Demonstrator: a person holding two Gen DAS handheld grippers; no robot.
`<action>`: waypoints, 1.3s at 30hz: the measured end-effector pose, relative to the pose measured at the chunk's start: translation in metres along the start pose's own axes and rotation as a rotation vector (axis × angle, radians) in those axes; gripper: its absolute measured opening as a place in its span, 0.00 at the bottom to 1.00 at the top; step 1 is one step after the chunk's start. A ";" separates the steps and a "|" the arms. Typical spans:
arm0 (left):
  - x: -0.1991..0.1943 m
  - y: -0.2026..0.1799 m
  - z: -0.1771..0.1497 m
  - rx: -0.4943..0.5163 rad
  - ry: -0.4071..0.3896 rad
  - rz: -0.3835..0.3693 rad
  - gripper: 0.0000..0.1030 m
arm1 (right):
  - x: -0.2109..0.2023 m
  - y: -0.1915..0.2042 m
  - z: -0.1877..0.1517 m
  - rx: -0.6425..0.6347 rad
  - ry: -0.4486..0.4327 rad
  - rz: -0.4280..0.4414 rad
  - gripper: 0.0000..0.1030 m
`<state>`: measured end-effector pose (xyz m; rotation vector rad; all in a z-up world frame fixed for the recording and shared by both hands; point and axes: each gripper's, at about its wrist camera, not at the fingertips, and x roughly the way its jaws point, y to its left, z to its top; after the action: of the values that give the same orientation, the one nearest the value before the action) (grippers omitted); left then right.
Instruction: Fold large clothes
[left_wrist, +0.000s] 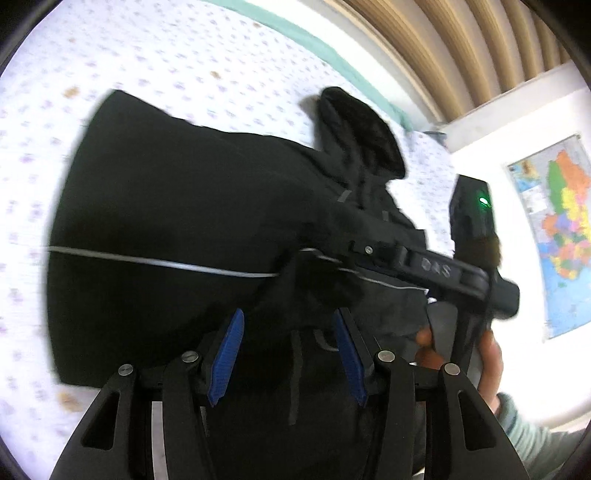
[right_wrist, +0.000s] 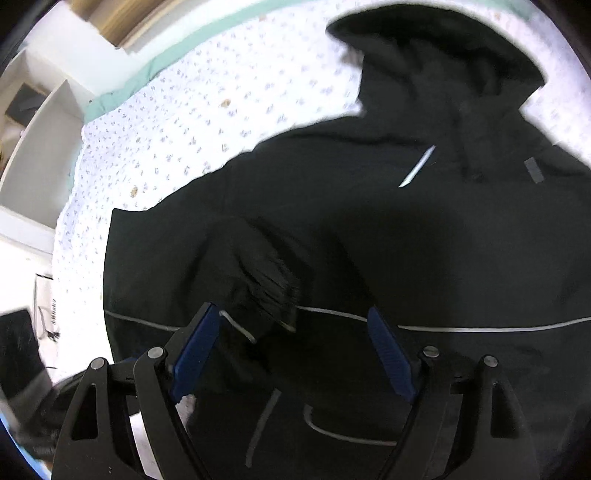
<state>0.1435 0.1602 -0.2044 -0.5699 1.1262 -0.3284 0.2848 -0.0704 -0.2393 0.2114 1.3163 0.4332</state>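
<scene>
The black hooded jacket (left_wrist: 177, 229) lies spread on the floral bedsheet (left_wrist: 155, 62), hood (left_wrist: 360, 133) toward the green-edged far side, with a thin reflective stripe (left_wrist: 159, 263) running across its body. The left gripper (left_wrist: 288, 350) hangs just above the near part of the jacket with its blue pads (left_wrist: 226, 360) parted and nothing pinched between them. The right gripper (right_wrist: 295, 354) likewise stands spread wide over the stripe, with a ribbed sleeve cuff (right_wrist: 273, 284) lying folded onto the jacket body just ahead of its left pad; no fabric is clamped. Risk: either gripper closing on the smooth shell from above may pinch only the top layer, so the fold drags one ply and leaves the layer beneath behind. A closure near the cuff may catch the loose light cord (right_wrist: 238, 326) instead of the sleeve, and the sleeve then slides off the body. Uneven lift between the two grippers would skew the fold line against the stripe. In the left wrist view the right gripper body (left_wrist: 476, 266) crosses over the jacket, so a converging move risks contact between the tools. Hidden or unclear: both views carry motion blur; the dark fabric conceals seams, zipper and layer edges. The near hem is masked by the gripper frames, and the opposite sleeve cannot be located. The person's hand (left_wrist: 491, 365) is only partly visible at the frame edge.
</scene>
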 end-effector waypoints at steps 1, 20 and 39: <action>-0.002 0.004 0.000 -0.006 0.000 0.015 0.50 | 0.011 0.001 0.001 0.011 0.021 0.008 0.82; -0.015 -0.051 0.030 0.148 -0.098 0.301 0.50 | -0.121 -0.069 -0.024 -0.012 -0.244 -0.138 0.16; 0.099 -0.102 0.034 0.272 0.034 0.380 0.50 | -0.207 -0.252 -0.038 0.240 -0.315 -0.415 0.05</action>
<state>0.2185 0.0349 -0.2092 -0.1049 1.1729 -0.1571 0.2561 -0.3886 -0.1630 0.1904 1.0630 -0.1096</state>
